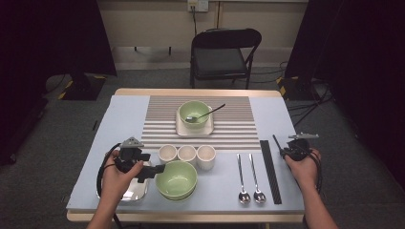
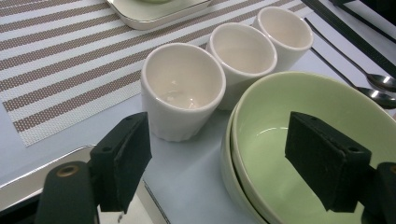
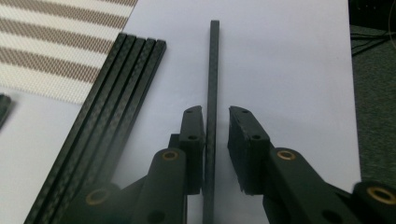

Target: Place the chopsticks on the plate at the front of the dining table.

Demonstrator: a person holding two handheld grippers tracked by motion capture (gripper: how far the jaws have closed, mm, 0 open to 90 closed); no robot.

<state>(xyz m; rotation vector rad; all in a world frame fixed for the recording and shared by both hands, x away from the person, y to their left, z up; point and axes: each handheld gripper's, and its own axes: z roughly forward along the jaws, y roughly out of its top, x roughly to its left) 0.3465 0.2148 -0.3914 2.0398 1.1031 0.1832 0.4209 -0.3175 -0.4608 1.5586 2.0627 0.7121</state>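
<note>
Right gripper (image 3: 216, 140): held in the person's right hand at the table's right edge; its jaws stand slightly parted, with a single black chopstick (image 3: 212, 93) running lengthwise between them. The left pad lies against or just beside the stick, the right pad stands clear of it with a visible gap, so the stick isn't clamped.
Single black chopstick: lies on the pale blue table cover (image 3: 289, 60), pointing away from the gripper; in the high view it shows as a thin dark stick (image 1: 276, 143) angling out from the gripper.
Bundle of black chopsticks (image 3: 112, 107): lies side by side on the cover, just left of the single stick and apart from it, one end near the striped mat (image 3: 51, 51).
Left gripper (image 2: 219, 158): jaws wide apart, gripping nothing; one pad hangs over the metal tray (image 2: 28, 182), the other over the near green bowl (image 2: 299, 121).
White cups (image 2: 182, 88): three in a row beyond the near green bowl.
Spoons (image 1: 250, 179): two, lying side by side between the near green bowl and the bundle.
Far green bowl (image 1: 195, 113): on a tray on the striped mat, a spoon resting in it.
</note>
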